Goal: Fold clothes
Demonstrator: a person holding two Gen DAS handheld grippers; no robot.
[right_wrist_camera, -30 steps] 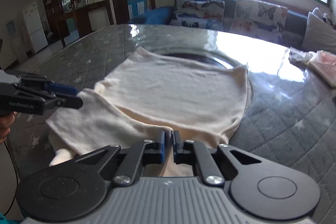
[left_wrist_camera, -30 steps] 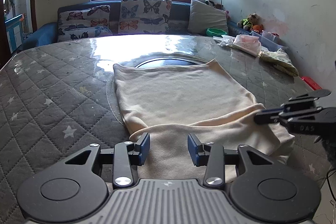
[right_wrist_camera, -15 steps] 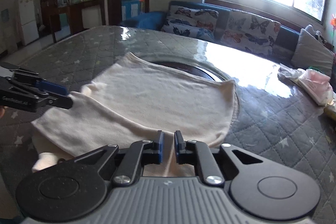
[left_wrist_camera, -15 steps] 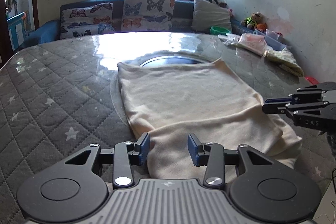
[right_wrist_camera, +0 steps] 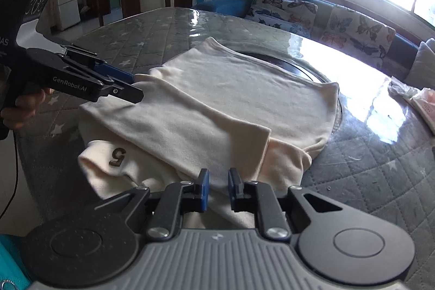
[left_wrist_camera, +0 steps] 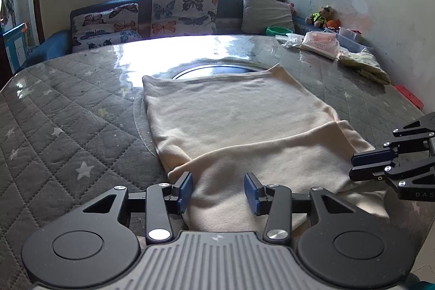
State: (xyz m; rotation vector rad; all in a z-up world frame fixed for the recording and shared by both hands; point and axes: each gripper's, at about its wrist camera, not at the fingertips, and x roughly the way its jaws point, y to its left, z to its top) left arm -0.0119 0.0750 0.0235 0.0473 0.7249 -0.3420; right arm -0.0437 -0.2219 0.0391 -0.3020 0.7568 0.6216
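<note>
A cream shirt point(left_wrist_camera: 239, 127) is laid flat at table centre, its near part folded back over the body; the fold edge runs from 8 to 3 o'clock in the left wrist view. In the right wrist view a lower layer point(right_wrist_camera: 117, 162) is seen sticking out at 9 o'clock with a brown "5" printed on it. The shirt's near edge is cut off by both gripper bodies, so how far it hangs past the table edge cannot be told.

The left gripper point(left_wrist_camera: 218, 192) is held wide open over the near fold, blue pads apart, cloth between them but not pinched. The right gripper point(right_wrist_camera: 218, 190) is seen with a narrow gap between its pads, cloth behind it; whether cloth is caught cannot be told. In the left view its jaws are seen side-on at 3 o'clock, nearly together.

"GenRobot.AI" is read on the left gripper's side in the right view; "DAS" is partly read on the right gripper in the left view. A hand point(right_wrist_camera: 24, 105) is partly seen at 9 o'clock, mostly hidden by the handle.

The table point(left_wrist_camera: 68, 113) is covered by a grey quilted star cloth under glossy film, with glare at 12 o'clock. A dark round inset point(left_wrist_camera: 212, 71) is half hidden under the shirt. Butterfly cushions point(left_wrist_camera: 182, 12) are set on a sofa behind. Bags and cloths point(left_wrist_camera: 339, 50) are piled at 2 o'clock, their print too small to read.
</note>
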